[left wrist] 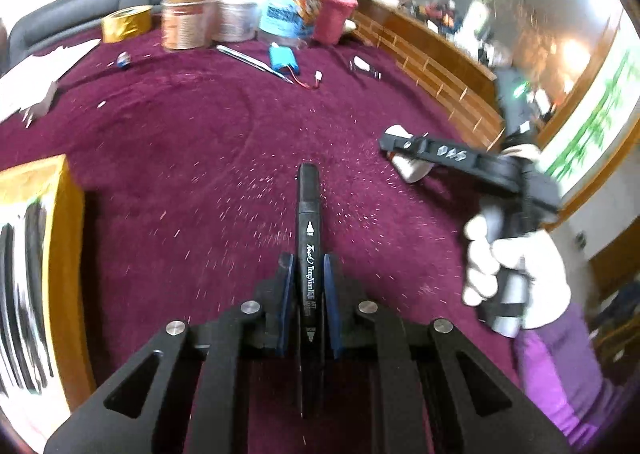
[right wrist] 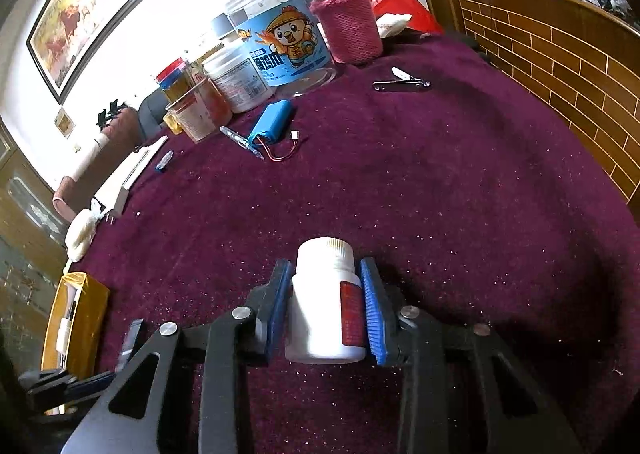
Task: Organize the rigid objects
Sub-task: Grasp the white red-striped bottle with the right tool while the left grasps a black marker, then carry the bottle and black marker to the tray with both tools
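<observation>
My left gripper (left wrist: pixel 308 266) is shut on a black marker pen (left wrist: pixel 308 213) that points forward, above the purple tablecloth (left wrist: pixel 200 157). My right gripper (right wrist: pixel 325 274) is shut on a white pill bottle (right wrist: pixel 320 306) with a red label, held above the cloth. In the left wrist view the right gripper (left wrist: pixel 400 151) shows at the right with the white bottle (left wrist: pixel 412 169) partly hidden behind its finger. A yellow box (left wrist: pixel 44 254) holding pens stands at the left; it also shows in the right wrist view (right wrist: pixel 86 310).
Several jars (right wrist: pixel 276 41) and a pink-sleeved flask (right wrist: pixel 344 9) stand at the back. A blue battery pack (right wrist: pixel 270 121), tweezers (right wrist: pixel 240 141) and nail clippers (right wrist: pixel 402 83) lie on the cloth. A wooden brick-pattern rail (right wrist: pixel 560 65) borders the right. Gold tape (left wrist: pixel 126 23) sits far left.
</observation>
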`<state>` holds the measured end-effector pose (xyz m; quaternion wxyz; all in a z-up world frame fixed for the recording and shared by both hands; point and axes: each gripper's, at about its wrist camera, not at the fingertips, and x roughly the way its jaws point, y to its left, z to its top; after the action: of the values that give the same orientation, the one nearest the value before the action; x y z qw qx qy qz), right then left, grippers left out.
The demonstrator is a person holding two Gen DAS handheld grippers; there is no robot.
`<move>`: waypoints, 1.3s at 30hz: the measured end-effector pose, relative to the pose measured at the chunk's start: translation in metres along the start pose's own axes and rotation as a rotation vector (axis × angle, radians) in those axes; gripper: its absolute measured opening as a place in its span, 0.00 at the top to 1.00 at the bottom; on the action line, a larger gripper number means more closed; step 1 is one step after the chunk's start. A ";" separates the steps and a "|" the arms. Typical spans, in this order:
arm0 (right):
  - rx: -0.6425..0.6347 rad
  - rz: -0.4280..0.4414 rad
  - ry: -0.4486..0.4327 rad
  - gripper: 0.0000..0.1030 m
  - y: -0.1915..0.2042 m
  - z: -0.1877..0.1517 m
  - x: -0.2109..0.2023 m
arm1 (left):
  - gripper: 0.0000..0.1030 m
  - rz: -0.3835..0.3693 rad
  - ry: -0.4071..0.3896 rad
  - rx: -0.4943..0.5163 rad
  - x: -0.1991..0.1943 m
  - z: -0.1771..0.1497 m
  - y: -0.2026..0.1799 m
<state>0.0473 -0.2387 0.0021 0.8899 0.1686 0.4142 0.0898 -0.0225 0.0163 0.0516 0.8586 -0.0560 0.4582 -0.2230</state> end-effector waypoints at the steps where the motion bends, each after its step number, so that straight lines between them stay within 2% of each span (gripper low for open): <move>1: -0.008 -0.005 0.001 0.70 0.002 0.000 0.000 | 0.88 -0.019 -0.017 -0.023 -0.010 -0.004 0.004; 6: -0.022 -0.011 0.033 0.71 0.011 -0.005 -0.005 | 0.88 -0.069 -0.120 -0.118 -0.071 -0.030 0.031; 11: -0.045 0.124 0.050 0.71 0.047 -0.025 -0.036 | 0.88 -0.072 -0.211 -0.226 -0.125 -0.056 0.076; 15: -0.067 0.244 0.073 0.70 0.085 -0.041 -0.054 | 0.88 -0.020 -0.266 -0.307 -0.158 -0.083 0.113; 21: -0.128 0.409 0.137 0.70 0.156 -0.067 -0.067 | 0.87 0.038 -0.293 -0.430 -0.179 -0.122 0.158; 27: -0.208 0.492 0.219 0.70 0.216 -0.097 -0.063 | 0.87 -0.009 -0.318 -0.523 -0.185 -0.142 0.189; 31: -0.271 0.489 0.268 0.70 0.248 -0.117 -0.052 | 0.86 -0.034 -0.303 -0.521 -0.181 -0.150 0.193; 35: -0.312 0.475 0.323 0.70 0.273 -0.135 -0.037 | 0.79 0.051 -0.201 -0.457 -0.163 -0.152 0.184; 37: -0.342 0.457 0.339 0.70 0.286 -0.144 -0.031 | 0.78 0.061 -0.172 -0.426 -0.156 -0.153 0.178; 39: -0.365 0.446 0.350 0.70 0.295 -0.149 -0.027 | 0.69 0.045 -0.160 -0.403 -0.152 -0.154 0.173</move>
<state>-0.0902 0.0606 0.0424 0.7791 0.0750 0.4908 0.3827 -0.1629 0.2540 0.0275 0.8683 -0.2338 0.4252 -0.1028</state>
